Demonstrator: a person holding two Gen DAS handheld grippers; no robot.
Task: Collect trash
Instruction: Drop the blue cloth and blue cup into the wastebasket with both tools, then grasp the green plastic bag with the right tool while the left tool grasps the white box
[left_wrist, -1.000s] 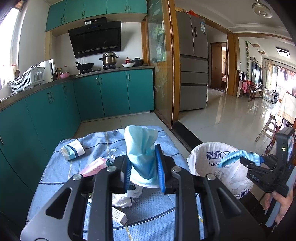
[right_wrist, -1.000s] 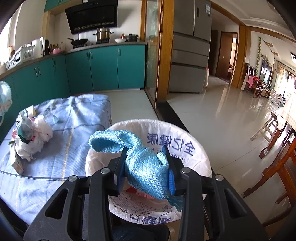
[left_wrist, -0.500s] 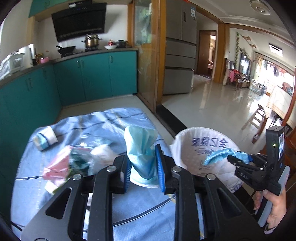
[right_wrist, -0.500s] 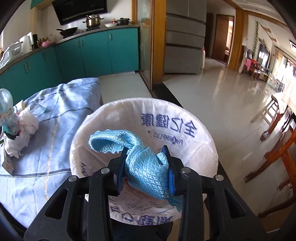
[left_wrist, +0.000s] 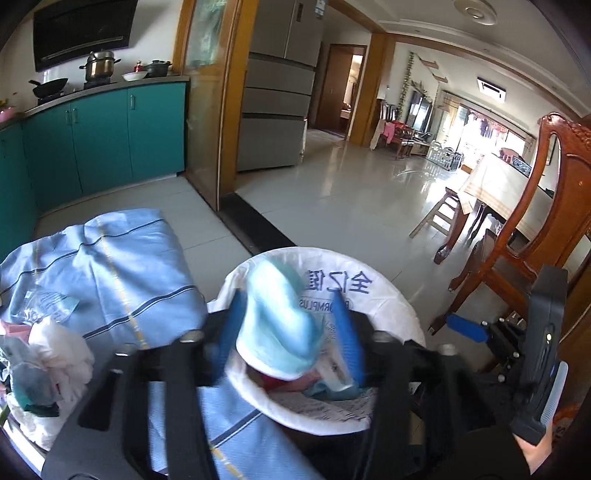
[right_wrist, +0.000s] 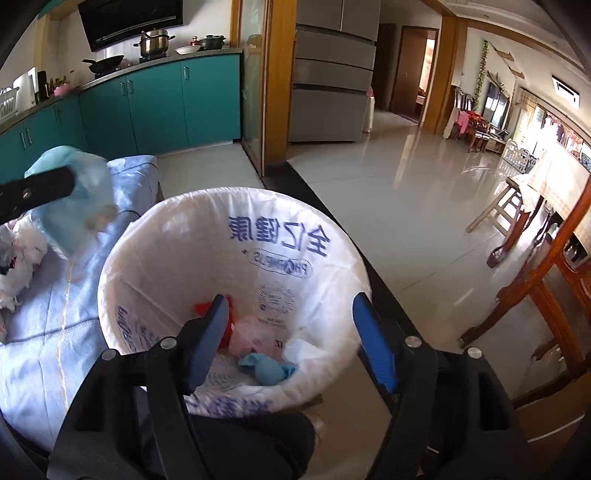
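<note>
A trash bin lined with a white printed bag (right_wrist: 236, 206) (left_wrist: 391, 295) stands beside the table. My right gripper (right_wrist: 291, 332) is open and empty above the bin; a blue net cloth (right_wrist: 267, 369) lies at the bottom with other trash. My left gripper (left_wrist: 288, 343) has its jaws spread wide over the bin's rim, with a light blue paper cup (left_wrist: 277, 328) between them; the view is motion-blurred. The cup also shows in the right wrist view (right_wrist: 74, 199).
The table wears a blue striped cloth (left_wrist: 122, 273) (right_wrist: 44, 332). A heap of white and pink trash (left_wrist: 40, 365) lies at its left. A wooden chair (left_wrist: 535, 229) stands right of the bin. Teal cabinets (left_wrist: 103, 136) line the back.
My right gripper opened and the blue net cloth dropped into the bin. My left gripper swung right from the table to the bin with the cup, and its jaws have spread.
</note>
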